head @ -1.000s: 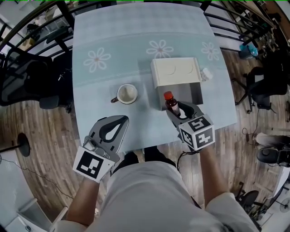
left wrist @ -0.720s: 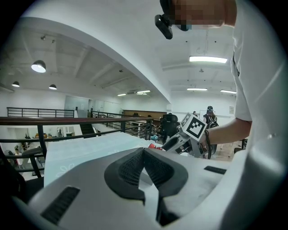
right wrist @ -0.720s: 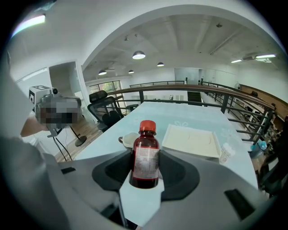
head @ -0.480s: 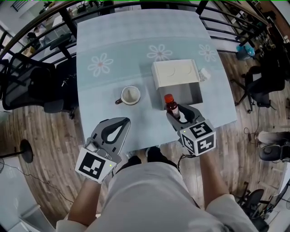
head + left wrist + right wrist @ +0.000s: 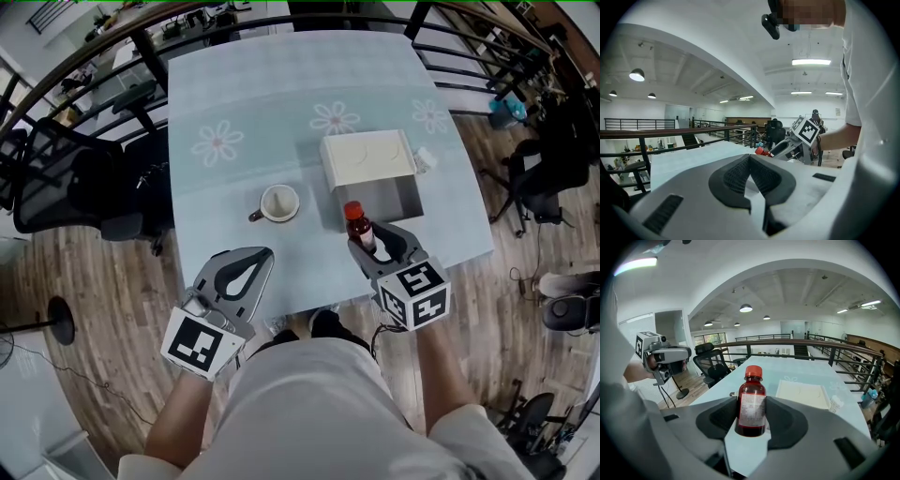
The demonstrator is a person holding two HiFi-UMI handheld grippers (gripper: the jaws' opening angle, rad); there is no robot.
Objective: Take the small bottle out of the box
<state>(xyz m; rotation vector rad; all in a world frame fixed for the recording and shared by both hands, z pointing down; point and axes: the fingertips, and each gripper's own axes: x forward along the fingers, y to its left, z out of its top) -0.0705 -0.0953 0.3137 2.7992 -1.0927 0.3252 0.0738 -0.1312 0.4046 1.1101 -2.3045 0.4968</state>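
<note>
A small brown bottle (image 5: 357, 225) with a red cap stands upright between the jaws of my right gripper (image 5: 369, 236), which is shut on it. It is held at the near left corner of the open white box (image 5: 401, 199), above the table's front edge. In the right gripper view the bottle (image 5: 751, 401) fills the gap between the dark pads, with the box's raised lid (image 5: 802, 394) behind it. My left gripper (image 5: 251, 255) hovers off the table's near edge, shut and holding nothing; its jaws (image 5: 749, 161) meet in the left gripper view.
A white cup (image 5: 279, 202) stands on the pale blue flowered table (image 5: 281, 94), left of the box. A small white container (image 5: 427, 159) lies by the box's right side. Black railings and office chairs (image 5: 84, 187) surround the table; the floor is wood.
The right gripper keeps its hold on the bottle and has drawn slightly toward the table's near edge. The left gripper has barely moved.
</note>
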